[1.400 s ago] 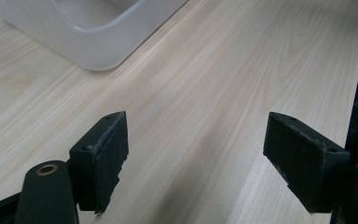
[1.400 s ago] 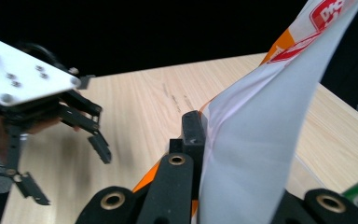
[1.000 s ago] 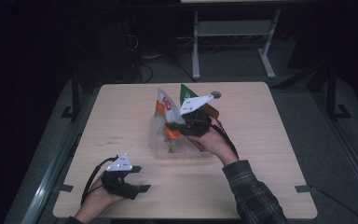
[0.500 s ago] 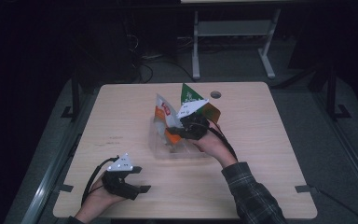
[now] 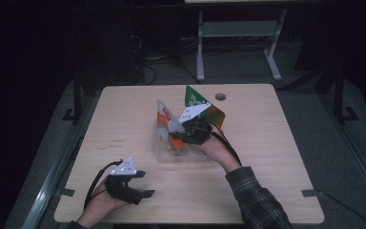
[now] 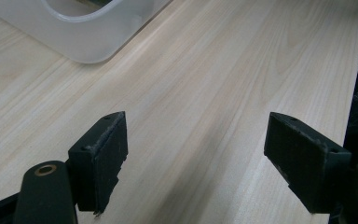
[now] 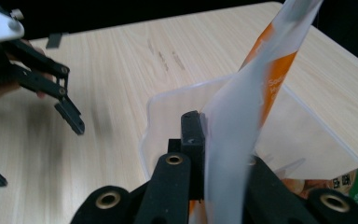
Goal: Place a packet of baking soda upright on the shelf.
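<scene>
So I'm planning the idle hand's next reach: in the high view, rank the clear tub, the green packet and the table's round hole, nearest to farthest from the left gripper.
From the left gripper, near the table's front left:
1. Clear tub, mid-table.
2. Green packet, behind the tub.
3. Round hole, by the far edge.

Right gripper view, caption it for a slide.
Right hand-held gripper clamps an orange-and-white packet above a clear plastic bin.

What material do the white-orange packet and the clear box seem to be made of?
The packet looks like thin, glossy printed plastic film: it creases between the right gripper jaws. The box seems frosted, translucent plastic, probably rigid: the wood shows through its wall.
</scene>
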`<state>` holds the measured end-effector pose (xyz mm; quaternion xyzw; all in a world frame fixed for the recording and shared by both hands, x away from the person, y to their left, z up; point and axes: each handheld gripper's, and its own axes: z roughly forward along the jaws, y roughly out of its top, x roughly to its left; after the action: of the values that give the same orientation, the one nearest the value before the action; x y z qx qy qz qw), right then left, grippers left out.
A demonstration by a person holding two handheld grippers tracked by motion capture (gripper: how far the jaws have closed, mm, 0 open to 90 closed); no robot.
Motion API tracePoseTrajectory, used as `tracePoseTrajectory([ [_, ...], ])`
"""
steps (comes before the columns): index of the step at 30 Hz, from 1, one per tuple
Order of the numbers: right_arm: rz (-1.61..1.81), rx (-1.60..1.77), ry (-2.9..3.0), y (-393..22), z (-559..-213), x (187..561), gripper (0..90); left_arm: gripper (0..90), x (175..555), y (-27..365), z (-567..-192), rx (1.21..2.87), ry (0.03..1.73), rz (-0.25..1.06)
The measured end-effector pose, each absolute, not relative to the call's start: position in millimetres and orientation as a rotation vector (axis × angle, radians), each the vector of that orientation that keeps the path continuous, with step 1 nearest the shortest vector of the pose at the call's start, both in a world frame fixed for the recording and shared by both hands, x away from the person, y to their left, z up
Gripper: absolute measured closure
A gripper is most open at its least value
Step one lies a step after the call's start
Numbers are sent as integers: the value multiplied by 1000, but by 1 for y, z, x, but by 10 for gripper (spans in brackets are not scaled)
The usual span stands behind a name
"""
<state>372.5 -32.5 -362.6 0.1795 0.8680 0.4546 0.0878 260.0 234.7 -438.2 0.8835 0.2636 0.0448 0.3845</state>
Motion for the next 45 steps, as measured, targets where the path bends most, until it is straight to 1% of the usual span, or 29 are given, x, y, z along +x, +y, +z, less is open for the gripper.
tracePoseTrajectory([
  [2,1362,527,2582,-33,-362,372,841,210,260,235,-438,2250,673,114],
  [5,1369,545,2567,-33,-361,370,745,210,260,235,-438,2254,674,117],
  [8,1366,595,2538,-35,-360,367,565,209,261,236,-438,2252,677,116],
  [10,1369,631,2509,-37,-361,364,489,206,261,235,-438,2252,678,115],
  [12,1356,644,2491,-41,-361,360,445,204,261,235,-438,2254,673,115],
  [18,1383,655,2476,-54,-363,351,399,199,264,233,-439,2263,674,110],
  [30,1364,642,2445,-78,-367,320,379,199,259,232,-440,2264,647,101],
  [45,1328,680,2515,-121,-393,285,346,199,254,227,-441,2268,596,79],
])
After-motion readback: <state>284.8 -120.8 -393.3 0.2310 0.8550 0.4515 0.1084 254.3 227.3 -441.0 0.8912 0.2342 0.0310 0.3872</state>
